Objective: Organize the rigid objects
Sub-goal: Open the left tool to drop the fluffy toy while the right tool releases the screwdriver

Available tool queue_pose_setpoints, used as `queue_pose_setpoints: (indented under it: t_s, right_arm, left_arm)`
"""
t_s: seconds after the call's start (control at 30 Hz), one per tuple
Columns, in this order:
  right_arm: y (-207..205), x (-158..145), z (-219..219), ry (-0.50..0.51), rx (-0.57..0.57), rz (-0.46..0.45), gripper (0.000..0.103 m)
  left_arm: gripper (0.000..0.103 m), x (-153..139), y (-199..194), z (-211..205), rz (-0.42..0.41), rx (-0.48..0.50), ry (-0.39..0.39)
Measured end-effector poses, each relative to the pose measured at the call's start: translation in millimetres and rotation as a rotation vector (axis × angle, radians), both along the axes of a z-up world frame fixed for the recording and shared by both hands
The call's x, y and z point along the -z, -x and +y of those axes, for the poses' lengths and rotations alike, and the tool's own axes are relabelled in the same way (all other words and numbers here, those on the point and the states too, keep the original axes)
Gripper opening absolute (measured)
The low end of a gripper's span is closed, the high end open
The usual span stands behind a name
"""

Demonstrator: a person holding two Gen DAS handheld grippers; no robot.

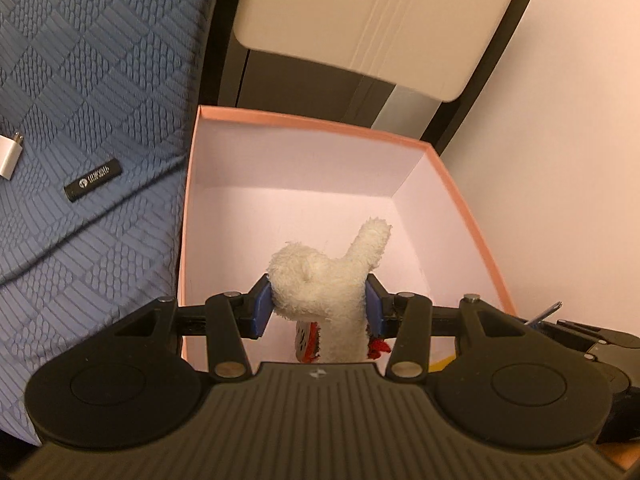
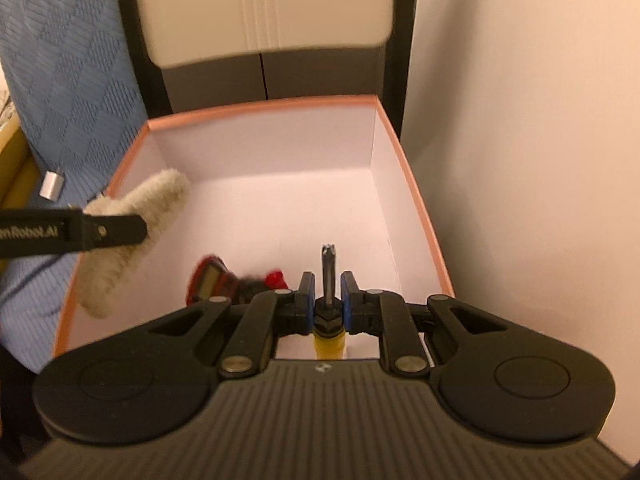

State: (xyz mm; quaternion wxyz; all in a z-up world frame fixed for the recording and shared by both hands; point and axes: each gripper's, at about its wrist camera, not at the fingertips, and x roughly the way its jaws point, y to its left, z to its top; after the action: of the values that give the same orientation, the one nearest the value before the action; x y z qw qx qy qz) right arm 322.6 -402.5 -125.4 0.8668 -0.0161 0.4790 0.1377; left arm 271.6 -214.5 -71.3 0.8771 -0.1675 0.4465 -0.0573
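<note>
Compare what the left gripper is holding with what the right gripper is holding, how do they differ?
The left gripper clamps a white fluffy plush toy, soft and bulky; the right gripper clamps a screwdriver, thin, hard metal with a yellow handle. The plush bulges past the pads; the screwdriver's shaft fits narrowly between them. Both are held over the pink box.

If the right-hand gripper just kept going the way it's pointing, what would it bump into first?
Probably the pale floor of the pink box. The right gripper, clamped on a screwdriver, aims down into it; nothing lies ahead of the tip, though depth is unclear.
</note>
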Motion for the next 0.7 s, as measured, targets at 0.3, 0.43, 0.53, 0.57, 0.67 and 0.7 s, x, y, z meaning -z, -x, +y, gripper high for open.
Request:
queue_pose_setpoints:
  t_s: [0.3, 0.43, 0.53, 0.57, 0.67, 0.7]
  right_arm:
    - [-9, 10, -5, -0.028, 0.008, 0.021, 0.017]
    - [-7, 2, -10, -0.051, 0.017, 0.009, 0.018]
    - [-5, -9, -9, -0.065, 0.024, -0.010, 0.018]
    - [-4, -14, -9, -0.067, 0.025, -0.018, 0.018]
    - [0, -30, -6, -0.080, 0.024, -0.048, 0.018]
    - [2, -36, -3, -0.086, 0.022, -0.060, 0.018]
  left_arm:
    - [0.056, 7, -8, -6, 0.022, 0.022, -0.031]
    - [0.060, 4, -8, -4, 0.019, 0.021, -0.034]
    - [0.061, -6, -3, 1, -0.009, 0.017, -0.033]
    - [0.061, -10, -1, 3, -0.022, 0.014, -0.037]
    - [0.061, -27, 5, 11, -0.066, 0.005, -0.041]
    - [0.061, -33, 8, 15, -0.083, 0.002, -0.042]
